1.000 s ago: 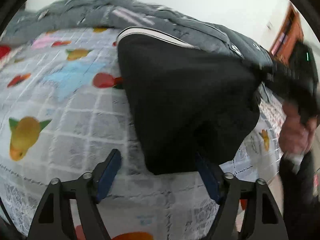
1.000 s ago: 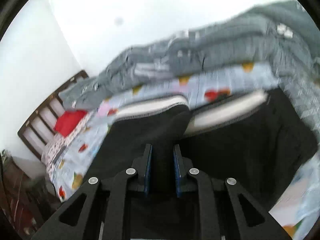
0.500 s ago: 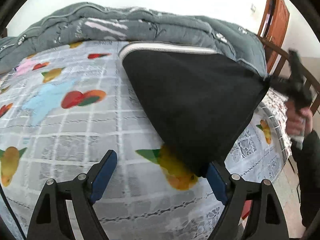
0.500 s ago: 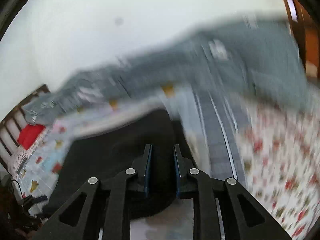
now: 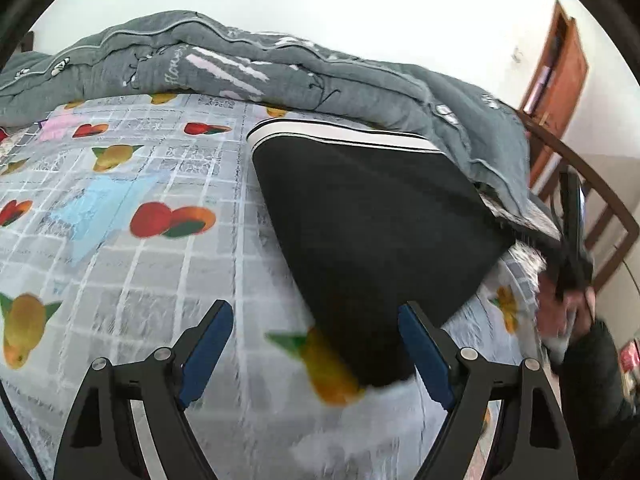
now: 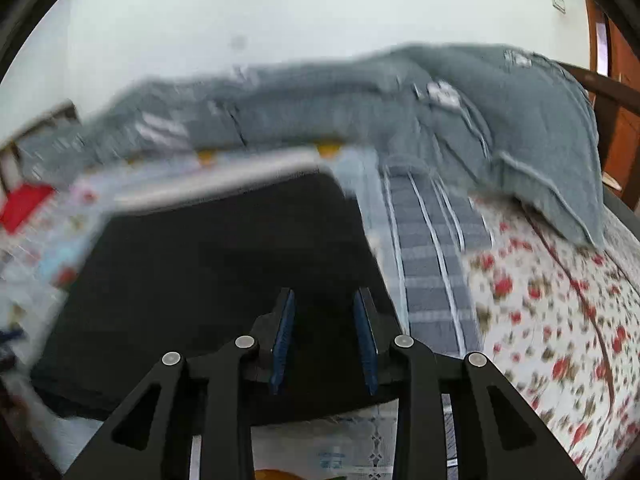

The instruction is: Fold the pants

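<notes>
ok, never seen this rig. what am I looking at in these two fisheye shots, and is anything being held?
There is no robot. A person carries a two-finger gripper in each hand, and each gripper has a fisheye camera looking along its fingers. The left wrist view shows the left gripper, jaws wide open and holding nothing. The right wrist view shows the right gripper, jaws narrowly apart with black cloth between them; whether it grips is unclear. Black pants lie on the fruit-print bedsheet, with their white-striped edge at the far end. A grey duvet is bunched behind.
</notes>
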A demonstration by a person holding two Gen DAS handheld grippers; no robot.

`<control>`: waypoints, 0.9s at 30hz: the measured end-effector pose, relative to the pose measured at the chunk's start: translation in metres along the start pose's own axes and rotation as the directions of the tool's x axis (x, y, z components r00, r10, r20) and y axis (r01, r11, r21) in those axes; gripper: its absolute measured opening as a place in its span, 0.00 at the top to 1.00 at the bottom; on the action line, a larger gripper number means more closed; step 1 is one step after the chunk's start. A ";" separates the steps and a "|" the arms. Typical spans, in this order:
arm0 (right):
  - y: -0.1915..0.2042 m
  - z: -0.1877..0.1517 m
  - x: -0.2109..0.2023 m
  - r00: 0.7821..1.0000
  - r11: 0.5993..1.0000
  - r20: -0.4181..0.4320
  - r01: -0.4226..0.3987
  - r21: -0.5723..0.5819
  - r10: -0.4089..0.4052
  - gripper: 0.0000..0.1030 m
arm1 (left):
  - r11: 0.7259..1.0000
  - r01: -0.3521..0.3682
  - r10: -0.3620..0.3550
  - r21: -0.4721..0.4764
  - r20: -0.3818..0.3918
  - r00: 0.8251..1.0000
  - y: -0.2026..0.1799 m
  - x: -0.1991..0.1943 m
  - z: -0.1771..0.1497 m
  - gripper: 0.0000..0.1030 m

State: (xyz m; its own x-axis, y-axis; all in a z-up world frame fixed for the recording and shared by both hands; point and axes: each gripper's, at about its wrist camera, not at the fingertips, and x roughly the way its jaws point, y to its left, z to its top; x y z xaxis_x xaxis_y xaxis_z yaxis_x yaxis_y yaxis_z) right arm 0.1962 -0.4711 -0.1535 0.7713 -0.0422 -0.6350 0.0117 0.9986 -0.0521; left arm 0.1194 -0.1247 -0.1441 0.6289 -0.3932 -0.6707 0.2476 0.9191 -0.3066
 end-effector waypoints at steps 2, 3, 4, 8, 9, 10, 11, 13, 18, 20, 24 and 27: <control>0.004 -0.011 -0.001 0.999 0.999 0.021 0.032 -0.028 -0.031 0.70 | 0.999 -0.031 0.030 -0.017 -0.064 0.998 -0.003 0.025 0.003 0.20; 0.005 -0.012 -0.004 0.999 0.999 0.015 0.029 -0.035 -0.029 0.70 | 0.999 -0.041 0.039 -0.019 -0.111 0.993 -0.005 0.038 0.000 0.18; 0.004 -0.010 -0.007 1.000 0.999 -0.001 0.015 -0.036 -0.015 0.70 | 0.997 -0.081 0.083 0.021 -0.135 0.987 -0.012 0.050 -0.005 0.16; -0.022 0.007 -0.024 0.999 0.999 -0.020 -0.027 0.039 0.028 0.60 | 0.993 -0.046 0.057 0.109 -0.094 0.994 -0.026 0.045 -0.001 0.19; -0.026 0.011 -0.025 1.000 0.998 -0.006 -0.022 0.058 0.022 0.47 | 0.998 -0.004 0.010 0.069 -0.087 0.996 -0.020 0.045 0.006 0.19; -0.033 0.017 -0.026 1.000 0.996 0.013 -0.023 0.083 0.022 0.40 | 0.999 0.017 -0.014 0.042 -0.085 0.996 -0.015 0.046 0.010 0.18; -0.039 0.022 -0.023 0.999 0.994 0.016 -0.031 0.107 0.029 0.34 | 0.999 0.050 -0.051 -0.011 -0.093 0.994 -0.006 0.052 0.018 0.17; -0.047 0.029 -0.006 0.998 0.987 -0.018 -0.061 0.149 0.065 0.33 | 0.992 0.084 -0.095 -0.097 -0.118 0.988 0.007 0.067 0.029 0.18; -0.048 0.020 0.052 0.957 0.938 -0.148 -0.198 0.286 0.248 0.31 | 0.962 0.162 -0.189 -0.219 -0.109 0.976 0.026 0.100 0.052 0.31; -0.042 0.017 0.054 0.962 0.940 -0.140 -0.187 0.286 0.234 0.32 | 0.947 0.191 -0.228 -0.260 -0.118 0.966 0.030 0.108 0.057 0.47; -0.028 0.019 0.042 0.969 0.943 -0.121 -0.174 0.285 0.216 0.44 | 0.941 0.220 -0.250 -0.256 -0.088 0.964 0.047 0.103 0.065 0.83; -0.011 0.018 0.028 0.965 0.940 -0.116 -0.195 0.279 0.234 0.49 | 0.935 0.244 -0.267 -0.257 -0.059 0.962 0.072 0.085 0.073 0.85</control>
State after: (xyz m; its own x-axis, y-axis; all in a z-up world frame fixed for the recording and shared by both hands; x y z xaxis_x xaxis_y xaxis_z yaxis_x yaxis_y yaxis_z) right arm 0.2290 -0.4823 -0.1567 0.6736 0.1893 -0.7144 0.0384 0.9564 0.2895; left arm 0.2450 -0.0899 -0.1742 0.4956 -0.6252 -0.6029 0.1957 0.7567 -0.6238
